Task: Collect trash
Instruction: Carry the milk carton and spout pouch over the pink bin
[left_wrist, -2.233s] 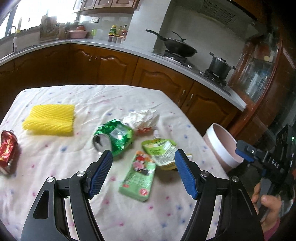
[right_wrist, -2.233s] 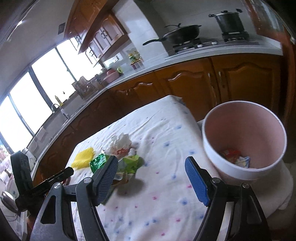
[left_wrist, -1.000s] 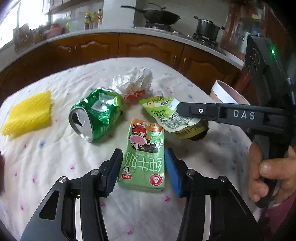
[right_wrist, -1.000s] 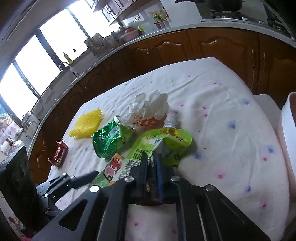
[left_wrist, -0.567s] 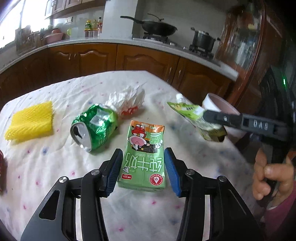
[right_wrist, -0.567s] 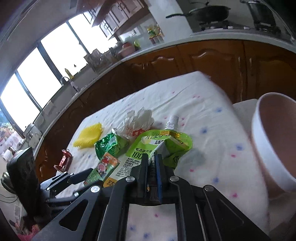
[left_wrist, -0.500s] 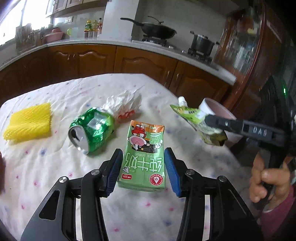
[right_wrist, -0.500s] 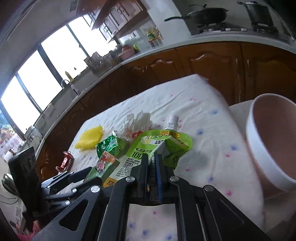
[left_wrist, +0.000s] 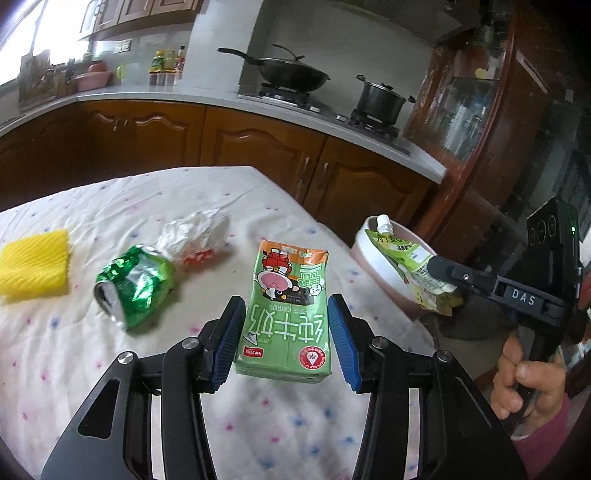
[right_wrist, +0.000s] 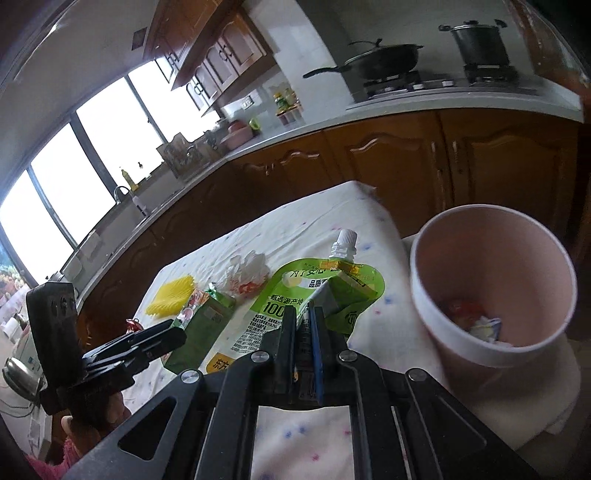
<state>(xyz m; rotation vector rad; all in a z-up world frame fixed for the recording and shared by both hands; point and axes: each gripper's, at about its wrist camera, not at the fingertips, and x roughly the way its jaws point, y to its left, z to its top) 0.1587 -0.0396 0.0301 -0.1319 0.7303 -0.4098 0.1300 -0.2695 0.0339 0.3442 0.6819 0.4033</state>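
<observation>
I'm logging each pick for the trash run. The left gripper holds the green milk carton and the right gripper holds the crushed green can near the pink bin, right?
Not quite. The right gripper holds the green spout pouch, as the right wrist view shows; the crushed green can lies on the table. The left gripper does hold the green milk carton, and the pink bin is near.

Kitchen backdrop behind the table

A black wok (left_wrist: 291, 75) and a lidded steel pot (left_wrist: 380, 98) sit on the gas stove (left_wrist: 321, 107), set in a grey countertop (left_wrist: 155, 94) over brown wood cabinets (left_wrist: 258, 147). Bottles (left_wrist: 168, 61) stand by the wall, a pink bowl (left_wrist: 92, 79) near them, and bright windows (right_wrist: 55, 184) over the sink tap (right_wrist: 123, 192).
</observation>
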